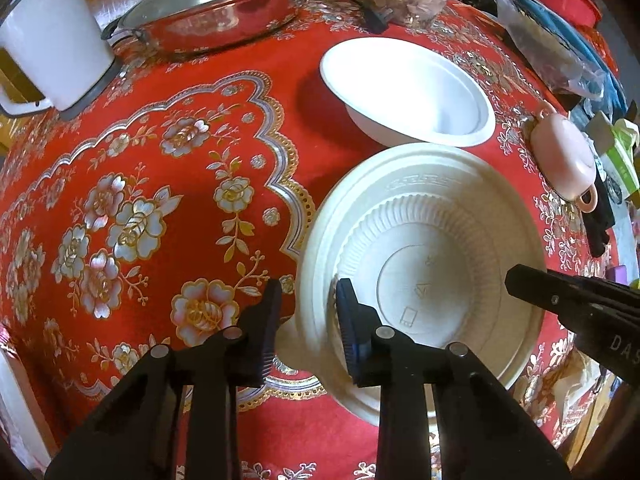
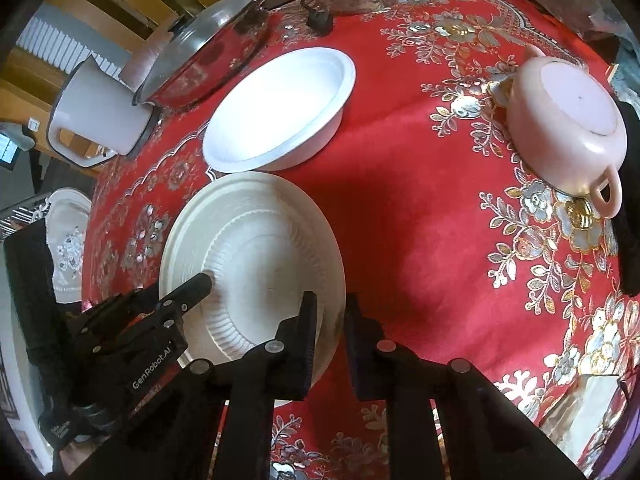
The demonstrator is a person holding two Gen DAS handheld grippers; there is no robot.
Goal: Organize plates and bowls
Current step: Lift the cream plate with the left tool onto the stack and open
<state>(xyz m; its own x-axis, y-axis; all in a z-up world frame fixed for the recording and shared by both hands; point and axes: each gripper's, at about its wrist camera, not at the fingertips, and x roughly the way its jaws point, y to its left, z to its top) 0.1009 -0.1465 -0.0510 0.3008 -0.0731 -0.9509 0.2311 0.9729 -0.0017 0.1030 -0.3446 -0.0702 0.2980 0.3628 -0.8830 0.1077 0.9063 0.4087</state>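
Cream ribbed plate point(image 1: 424, 280) lies on the red floral tablecloth point(image 1: 160, 200), touching the white bowl point(image 1: 408, 88) behind it. Left gripper point(image 1: 306, 320) fingers apart, straddling the plate's left rim; right gripper point(image 2: 330, 332) fingers apart, straddling its right rim. Pink two-handled bowl point(image 2: 568, 120) sits upside down near the right edge, well apart.

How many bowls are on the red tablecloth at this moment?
3. A cream ribbed bowl nearest, with both tools at its rim; a white bowl just behind it; a pink two-handled bowl, upside down, at right. Clutter at the far edge may hide more.
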